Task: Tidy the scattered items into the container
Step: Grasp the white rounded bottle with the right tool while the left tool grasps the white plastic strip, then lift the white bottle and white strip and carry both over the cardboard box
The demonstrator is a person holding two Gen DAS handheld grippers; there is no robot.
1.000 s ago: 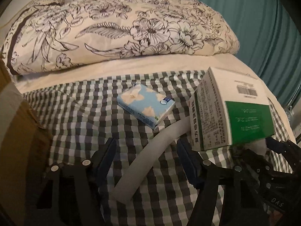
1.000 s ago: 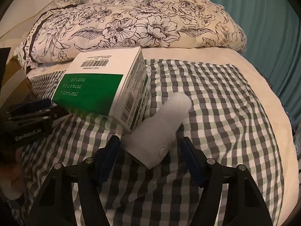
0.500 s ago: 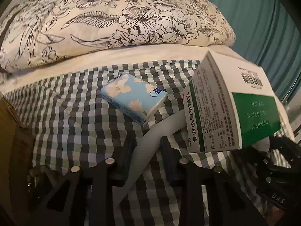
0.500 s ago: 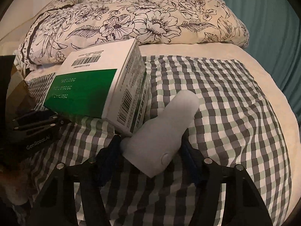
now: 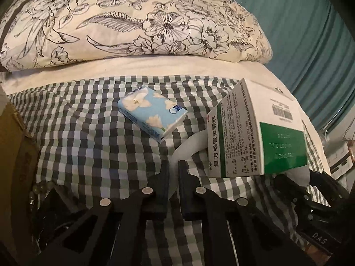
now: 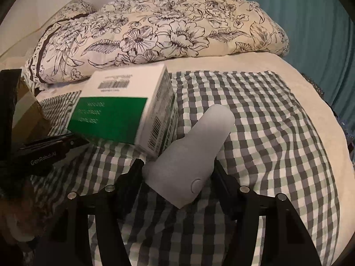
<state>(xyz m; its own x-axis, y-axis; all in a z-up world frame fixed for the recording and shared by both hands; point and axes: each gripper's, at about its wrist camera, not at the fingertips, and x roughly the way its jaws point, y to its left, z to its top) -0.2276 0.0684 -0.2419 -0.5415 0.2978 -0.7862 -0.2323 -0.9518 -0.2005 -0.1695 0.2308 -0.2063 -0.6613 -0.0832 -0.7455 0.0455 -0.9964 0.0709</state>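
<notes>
Our left gripper (image 5: pixel 173 173)'s fingers are closing on the thin white band (image 5: pixel 188 143) that curves away beneath the green-and-white medicine box (image 5: pixel 255 133), while our right gripper (image 6: pixel 177 170)'s fingers stand partly open on either side of a matte white, bottle-shaped device (image 6: pixel 195 146) with one oval button near its wide end. The box, printed with barcodes, leans tilted just beyond the left finger, touching the device. Ahead of our left fingers a blue floral tissue pack (image 5: pixel 152 113) lies on the checked cloth (image 5: pixel 88 137).
</notes>
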